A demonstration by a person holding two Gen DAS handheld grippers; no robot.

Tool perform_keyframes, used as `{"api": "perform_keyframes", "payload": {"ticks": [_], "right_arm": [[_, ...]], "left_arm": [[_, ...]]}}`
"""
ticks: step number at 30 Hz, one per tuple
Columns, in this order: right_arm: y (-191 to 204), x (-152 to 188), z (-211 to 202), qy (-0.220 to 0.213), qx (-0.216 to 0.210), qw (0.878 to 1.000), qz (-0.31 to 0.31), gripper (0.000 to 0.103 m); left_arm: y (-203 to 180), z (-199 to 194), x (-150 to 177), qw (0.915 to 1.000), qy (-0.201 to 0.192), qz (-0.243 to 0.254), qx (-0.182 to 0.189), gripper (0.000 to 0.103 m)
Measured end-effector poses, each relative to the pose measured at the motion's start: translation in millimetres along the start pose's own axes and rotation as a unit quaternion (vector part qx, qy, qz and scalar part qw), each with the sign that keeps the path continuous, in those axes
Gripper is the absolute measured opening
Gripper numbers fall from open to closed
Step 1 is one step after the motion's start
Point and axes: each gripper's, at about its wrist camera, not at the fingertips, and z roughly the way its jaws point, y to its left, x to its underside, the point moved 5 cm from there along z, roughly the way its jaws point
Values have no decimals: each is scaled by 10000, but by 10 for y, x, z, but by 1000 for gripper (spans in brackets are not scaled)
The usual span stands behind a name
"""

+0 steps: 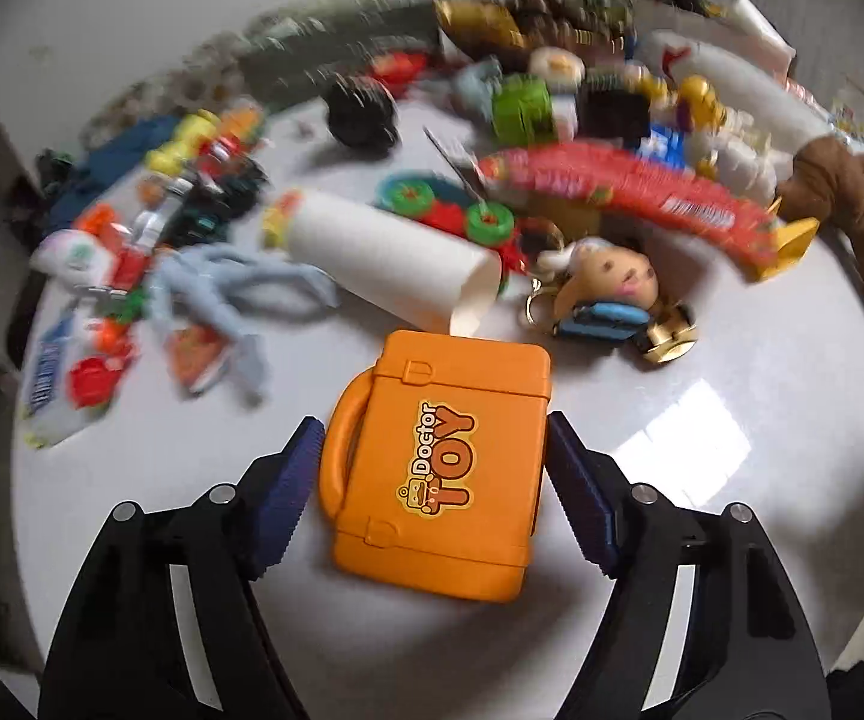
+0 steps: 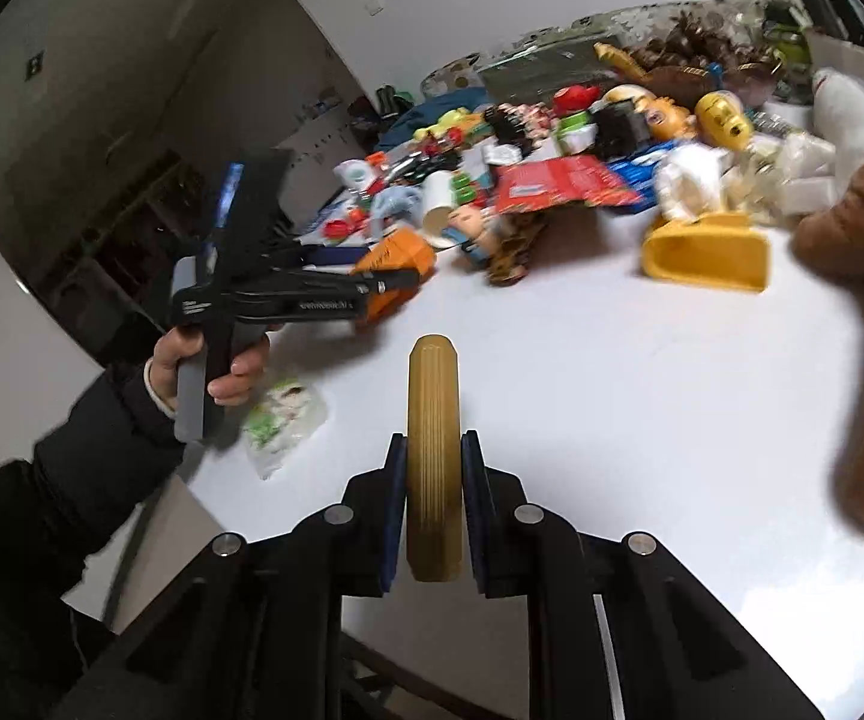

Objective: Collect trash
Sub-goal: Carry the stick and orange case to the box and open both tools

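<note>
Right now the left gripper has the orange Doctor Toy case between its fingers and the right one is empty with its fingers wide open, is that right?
Not quite. The right gripper is not empty: the right wrist view shows its fingers closed on a ribbed golden stick. The rest holds: the orange Doctor Toy case sits between the fingers of the left gripper.

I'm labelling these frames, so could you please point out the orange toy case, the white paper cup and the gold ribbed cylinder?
orange toy case point(image 1: 438, 468): left wrist view, on its printed lid.
white paper cup point(image 1: 390, 255): left wrist view, on its side wall.
gold ribbed cylinder point(image 2: 434, 420): right wrist view, on its ribbed side.
</note>
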Motion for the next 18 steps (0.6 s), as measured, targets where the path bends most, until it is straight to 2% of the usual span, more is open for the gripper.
{"api": "perform_keyframes", "payload": {"ticks": [4, 6, 9, 11, 13, 15, 18], "right_arm": [[280, 119, -105, 10, -260, 9994, -227, 18], [495, 246, -182, 91, -510, 9979, -398, 18], [751, 491, -238, 312, -861, 9946, -495, 18], [932, 761, -208, 648, -1070, 9906, -554, 18], [1043, 1040, -118, 1012, -1043, 9868, -717, 18], [1072, 1277, 10, 1359, -1042, 9825, -726, 18], [982, 1642, 354, 1863, -661, 9763, -885, 18]], "left_arm": [[-43, -924, 185, 9960, -840, -279, 85, 72], [-88, -1472, 422, 9917, -1215, -390, 125, 72], [-227, -2062, 963, 9884, -1459, -390, 155, 72], [-335, -2192, 1322, 9901, -1318, -416, 262, 72], [-450, -2217, 1663, 9921, -1145, -397, 324, 72], [-609, -2120, 2058, 9949, -799, -349, 498, 72], [-783, -1782, 2550, 9967, -164, -376, 704, 73]]}}
